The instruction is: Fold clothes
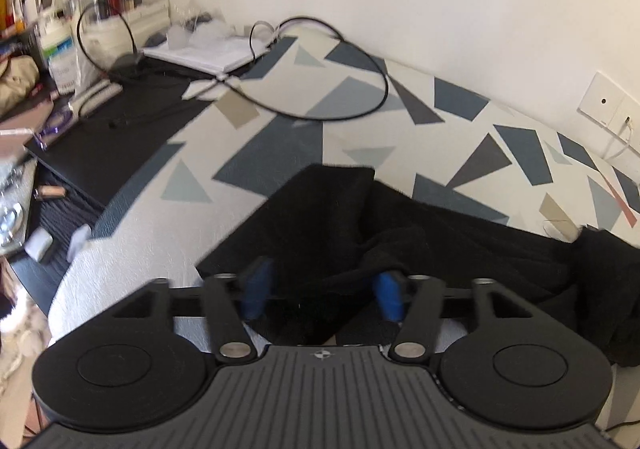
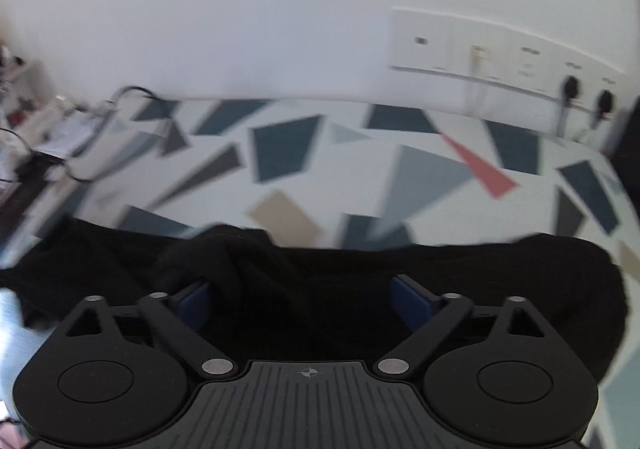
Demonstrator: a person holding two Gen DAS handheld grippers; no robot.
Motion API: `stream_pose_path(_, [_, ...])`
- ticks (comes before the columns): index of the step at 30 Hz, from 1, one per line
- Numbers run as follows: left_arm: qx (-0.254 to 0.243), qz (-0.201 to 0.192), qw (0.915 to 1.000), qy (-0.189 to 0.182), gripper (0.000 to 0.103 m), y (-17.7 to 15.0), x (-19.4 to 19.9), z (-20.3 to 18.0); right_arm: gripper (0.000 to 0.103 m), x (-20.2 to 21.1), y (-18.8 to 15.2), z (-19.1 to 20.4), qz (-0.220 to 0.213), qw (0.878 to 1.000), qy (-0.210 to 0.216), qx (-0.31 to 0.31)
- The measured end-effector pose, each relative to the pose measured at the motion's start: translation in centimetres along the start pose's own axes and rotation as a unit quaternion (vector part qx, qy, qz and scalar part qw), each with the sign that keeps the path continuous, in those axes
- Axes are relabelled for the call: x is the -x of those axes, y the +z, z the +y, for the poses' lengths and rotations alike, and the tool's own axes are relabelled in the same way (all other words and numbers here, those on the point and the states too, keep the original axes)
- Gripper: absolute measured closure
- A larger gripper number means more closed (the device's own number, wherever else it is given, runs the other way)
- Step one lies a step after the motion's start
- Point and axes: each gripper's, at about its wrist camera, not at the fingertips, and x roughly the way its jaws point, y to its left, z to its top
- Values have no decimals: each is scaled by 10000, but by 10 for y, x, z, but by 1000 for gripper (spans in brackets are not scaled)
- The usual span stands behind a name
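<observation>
Left wrist view shows a black knitted garment (image 1: pixel 360 233) lying rumpled on a bed cover printed with grey, blue and tan shapes (image 1: pixel 280 137), its near corner squared but a ridge of bunched cloth running across the middle; the left gripper (image 1: pixel 322 295) stands over that ridge with its blue pads (image 1: pixel 256 289) spread apart and nothing pinched, cloth lying loose between them; in the right wrist view the right gripper (image 2: pixel 306 301) is likewise spread wide over the same black garment (image 2: pixel 320 269), which fills the lower part of that picture, and its pads (image 2: pixel 412 303) press on nothing; as I judge it, a fold is between grips, both hands free of the cloth, and the next move calls for choosing fresh edges or corners, closing on a single layer, and drawing the bunched ridge flat before doubling the piece over; around it, a black cable (image 1: pixel 352 89) loops across the far cover, a stack of white papers (image 1: pixel 204 53) lies near the wall, and a cluttered dark desk (image 1: pixel 112 129) with bottles and brushes stands at the left; wall sockets (image 2: pixel 500 57) sit beyond; only the cable seems likely to foul a wide sweep.
</observation>
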Motion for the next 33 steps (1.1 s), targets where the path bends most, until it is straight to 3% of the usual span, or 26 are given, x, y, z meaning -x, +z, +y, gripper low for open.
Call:
stream_pose_path(4, [-123, 19, 9999, -40, 38, 5, -1, -10, 3, -22, -15, -41, 339, 9988, -255, -238])
stream_pose_path(9, [-111, 158, 9998, -58, 38, 8, -3, -28, 1, -43, -23, -55, 228, 9988, -81, -414])
stream_pose_path(15, [-171, 239, 9996, 49, 36, 8, -3, -48, 1, -68, -12, -56, -61, 9976, 104, -682])
stream_pose_path(24, [-240, 400, 9987, 192, 33, 5, -1, -65, 1, -83, -19, -62, -1064, 9925, 389, -461])
stream_pose_path(33, [-257, 486, 9985, 27, 33, 2, 1, -89, 1, -81, -20, -67, -1210, 9898, 508, -548])
